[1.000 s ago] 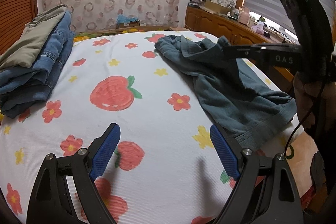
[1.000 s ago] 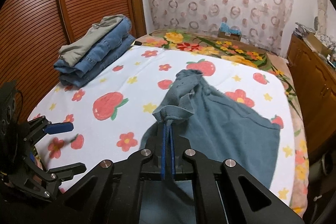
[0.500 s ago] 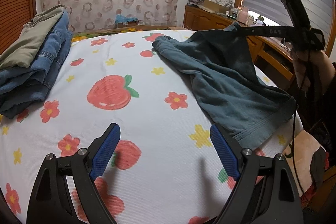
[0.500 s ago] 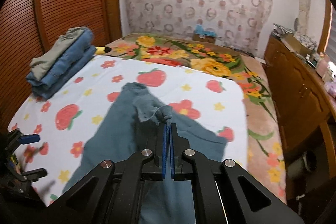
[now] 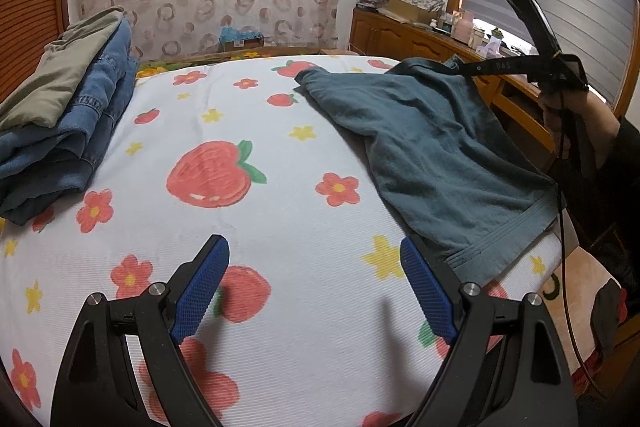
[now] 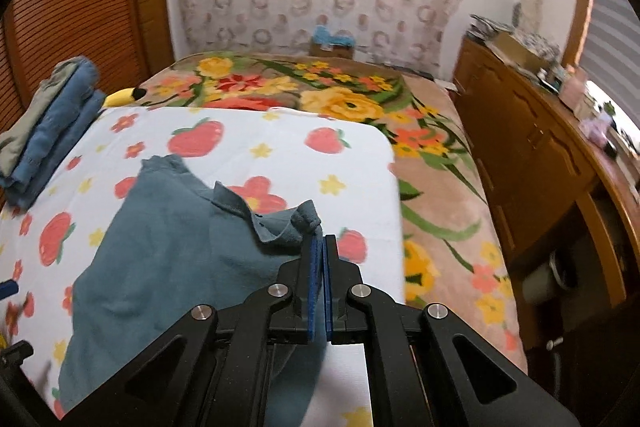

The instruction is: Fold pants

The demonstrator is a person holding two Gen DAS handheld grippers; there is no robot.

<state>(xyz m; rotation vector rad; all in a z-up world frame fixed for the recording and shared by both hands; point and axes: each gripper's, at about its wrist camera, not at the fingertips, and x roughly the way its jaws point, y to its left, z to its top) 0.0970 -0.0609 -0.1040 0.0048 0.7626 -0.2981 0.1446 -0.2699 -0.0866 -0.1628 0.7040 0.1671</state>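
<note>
Teal pants (image 5: pixel 432 147) lie spread on the right side of a white bed cover printed with strawberries and flowers (image 5: pixel 240 227). My right gripper (image 6: pixel 319 243) is shut on a bunched edge of the pants (image 6: pixel 180 247) and holds it lifted above the cover. In the left wrist view the right gripper (image 5: pixel 464 67) is at the far right with cloth hanging from it. My left gripper (image 5: pixel 314 283) is open and empty, low over the cover's near part, with the pants' hem just right of its right finger.
A stack of folded jeans and a khaki garment (image 5: pixel 60 115) sits at the cover's left edge. A floral blanket (image 6: pixel 340 99) lies beyond the cover. A wooden cabinet (image 6: pixel 540 155) with clutter runs along the right, under a window.
My right gripper has pulled the held edge of the pants to the right and up, stretching the cloth out. My left gripper has hardly moved.
</note>
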